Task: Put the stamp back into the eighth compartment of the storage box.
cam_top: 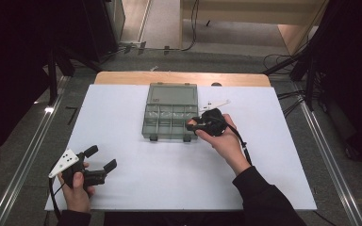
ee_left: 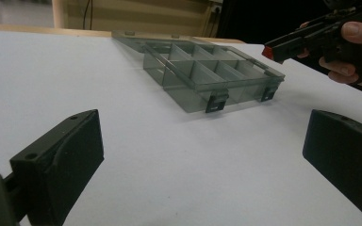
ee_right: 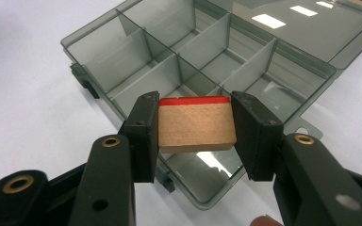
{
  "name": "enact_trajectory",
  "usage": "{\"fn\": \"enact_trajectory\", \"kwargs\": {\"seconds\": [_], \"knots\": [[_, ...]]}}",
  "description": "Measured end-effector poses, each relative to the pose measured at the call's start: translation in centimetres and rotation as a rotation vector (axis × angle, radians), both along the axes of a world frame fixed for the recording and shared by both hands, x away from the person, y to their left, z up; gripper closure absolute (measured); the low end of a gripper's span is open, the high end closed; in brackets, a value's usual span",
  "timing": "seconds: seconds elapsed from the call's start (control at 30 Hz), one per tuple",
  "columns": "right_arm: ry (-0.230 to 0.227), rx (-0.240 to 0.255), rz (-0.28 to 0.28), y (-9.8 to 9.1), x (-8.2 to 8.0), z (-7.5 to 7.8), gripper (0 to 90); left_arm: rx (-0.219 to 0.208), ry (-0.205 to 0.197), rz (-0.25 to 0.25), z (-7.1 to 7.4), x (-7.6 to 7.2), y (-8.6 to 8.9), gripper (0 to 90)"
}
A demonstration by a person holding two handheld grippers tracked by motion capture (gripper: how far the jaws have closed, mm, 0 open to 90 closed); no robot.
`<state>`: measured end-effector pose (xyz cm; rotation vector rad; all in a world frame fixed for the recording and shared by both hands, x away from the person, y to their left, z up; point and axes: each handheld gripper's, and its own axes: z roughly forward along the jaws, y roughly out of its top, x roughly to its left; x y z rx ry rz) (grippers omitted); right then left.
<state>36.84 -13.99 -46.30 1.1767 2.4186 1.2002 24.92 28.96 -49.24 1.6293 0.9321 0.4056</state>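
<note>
Tongs (ee_right: 195, 127) pinch block (ee_right: 194, 125) above organizer's (ee_right: 311, 37) near edge (compartments open).

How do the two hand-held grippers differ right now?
The right hand-held gripper clamps a wooden block with a red edge; the left hand-held gripper stands wide open with nothing in it. The right hangs over the compartment box; the left sits apart near the table's front edge. Both have black jaws.

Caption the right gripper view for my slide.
Right hand-held gripper holds a red-edged wooden block over an open compartment box.
</note>
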Motion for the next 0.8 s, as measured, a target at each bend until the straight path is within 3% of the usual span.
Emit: {"fn": "enact_trajectory", "kwargs": {"seconds": [0.57, 0.67, 0.8], "knots": [[0.031, -0.038, -0.009, 0.1, 1.0, -1.3, 53.3, 0.002, 0.001, -0.002, 0.0, 0.0, -0.1, 0.0], [0.037, -0.013, 0.011, 0.1, 1.0, -1.3, 49.3, 0.002, 0.002, -0.001, 0.0, 0.1, -0.1, 0.0], [0.054, -0.010, -0.014, 0.1, 0.7, -0.7, 36.7, 0.011, 0.004, -0.003, 0.1, 0.1, -0.2, 0.0]]}}
